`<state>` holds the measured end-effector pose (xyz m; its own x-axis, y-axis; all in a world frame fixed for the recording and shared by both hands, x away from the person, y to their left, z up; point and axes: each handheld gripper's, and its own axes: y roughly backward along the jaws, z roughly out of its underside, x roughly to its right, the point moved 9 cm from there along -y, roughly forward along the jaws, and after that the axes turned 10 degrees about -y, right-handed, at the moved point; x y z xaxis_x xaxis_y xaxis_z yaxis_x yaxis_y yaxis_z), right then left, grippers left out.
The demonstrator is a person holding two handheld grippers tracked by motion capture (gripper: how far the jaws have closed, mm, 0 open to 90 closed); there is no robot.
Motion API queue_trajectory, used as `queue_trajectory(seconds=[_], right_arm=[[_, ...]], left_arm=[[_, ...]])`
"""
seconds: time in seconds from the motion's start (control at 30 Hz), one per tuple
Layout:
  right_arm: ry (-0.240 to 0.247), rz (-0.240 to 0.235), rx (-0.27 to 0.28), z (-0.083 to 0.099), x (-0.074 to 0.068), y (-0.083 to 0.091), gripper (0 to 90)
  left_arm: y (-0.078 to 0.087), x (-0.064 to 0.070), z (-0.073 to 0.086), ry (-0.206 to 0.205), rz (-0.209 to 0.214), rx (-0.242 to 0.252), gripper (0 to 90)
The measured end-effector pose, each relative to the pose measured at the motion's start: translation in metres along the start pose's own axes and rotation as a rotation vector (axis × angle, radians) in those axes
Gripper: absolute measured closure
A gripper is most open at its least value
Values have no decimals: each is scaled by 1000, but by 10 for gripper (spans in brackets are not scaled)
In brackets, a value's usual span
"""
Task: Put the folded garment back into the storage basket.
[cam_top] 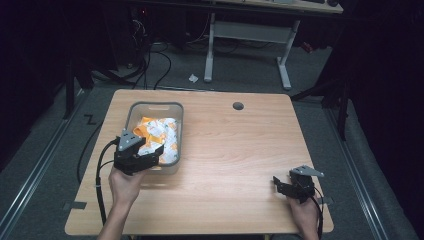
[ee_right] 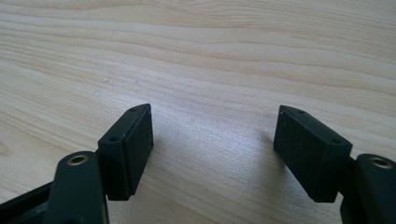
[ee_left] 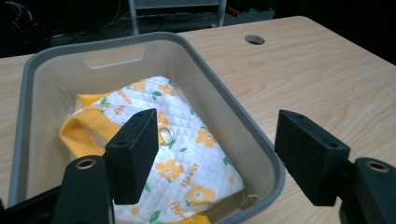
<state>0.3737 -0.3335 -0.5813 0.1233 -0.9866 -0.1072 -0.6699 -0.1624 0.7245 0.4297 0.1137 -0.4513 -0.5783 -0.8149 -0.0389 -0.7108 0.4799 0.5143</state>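
Looking from high view, I've got left claw (cam_top: pixel 156 151) at the near end of the grey bin (cam_top: pixel 134 109), right claw (cam_top: pixel 281 183) low at tabletop (cam_top: pixel 235 150) near right corner. Left gripper view: jaws spread, one over the quilted floral bag (ee_left: pixel 187 154) lying in bin. Right gripper view: jaws spread w/ bare wood between.

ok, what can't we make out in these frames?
- Folded white quilted cloth with orange flowers: near end cut by the bottom edge and the left gripper in the left gripper view.
- Grey plastic bin: near wall hidden behind that gripper in the high view.
- Right gripper: too small there to judge finger gap.
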Motion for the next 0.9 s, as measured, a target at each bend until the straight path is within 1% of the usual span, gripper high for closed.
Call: queue_trajectory(seconds=[0.07,0.13,0.37,0.43,0.57,0.73,0.77,0.9], right_arm=[[-1,0,0,0,0,0,289],[0,0,0,0,0,0,289],[-1,1,0,0,0,0,289],[-1,0,0,0,0,0,289],[-1,1,0,0,0,0,289],[-1,1,0,0,0,0,289],[-1,1,0,0,0,0,289],[-1,0,0,0,0,0,289]], left_arm=[[1,2,0,-3,2,1,308],[2,7,0,-8,14,7,308],[2,19,1,-17,36,15,304],[3,22,1,-29,38,14,311],[3,29,1,-42,55,17,315],[3,35,2,-47,69,19,322],[3,38,3,-41,81,22,322],[2,43,3,-53,93,21,322]])
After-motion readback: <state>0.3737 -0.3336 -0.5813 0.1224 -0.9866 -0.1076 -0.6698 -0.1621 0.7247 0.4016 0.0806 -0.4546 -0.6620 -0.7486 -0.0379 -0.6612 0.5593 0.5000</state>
